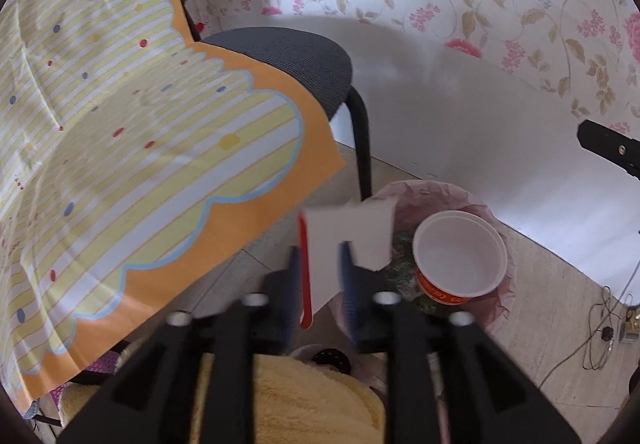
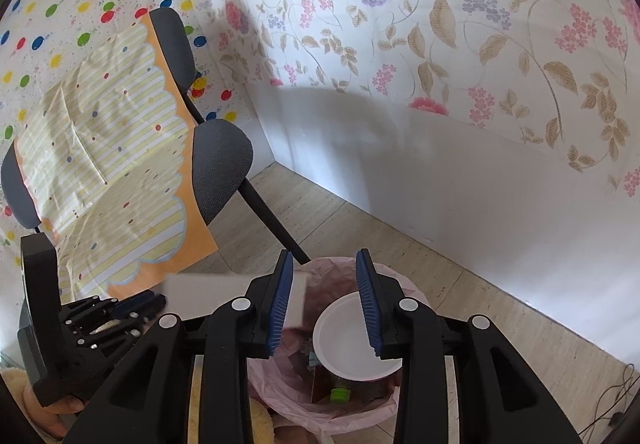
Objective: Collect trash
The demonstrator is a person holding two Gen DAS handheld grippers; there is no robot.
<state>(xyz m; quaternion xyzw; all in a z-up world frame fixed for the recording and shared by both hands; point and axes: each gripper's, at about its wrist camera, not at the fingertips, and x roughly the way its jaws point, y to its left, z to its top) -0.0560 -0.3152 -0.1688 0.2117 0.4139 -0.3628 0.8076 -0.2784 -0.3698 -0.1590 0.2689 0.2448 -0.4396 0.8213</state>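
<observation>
A trash bin lined with a pink bag (image 1: 496,211) (image 2: 280,396) stands on the floor. A white paper cup with an orange band (image 1: 460,256) (image 2: 352,340) lies in it on top of other trash. My left gripper (image 1: 320,256) is shut on a flat white carton with a red edge (image 1: 344,244), held beside the bin's left rim; the carton also shows in the right wrist view (image 2: 208,294). My right gripper (image 2: 324,300) is open and empty, above the bin.
A black chair (image 1: 288,63) (image 2: 220,171) stands behind the bin. A table with an orange and yellow striped cloth (image 1: 120,147) (image 2: 112,171) is at the left. Floral walls meet in the corner behind. Cables (image 1: 600,332) lie on the floor at right.
</observation>
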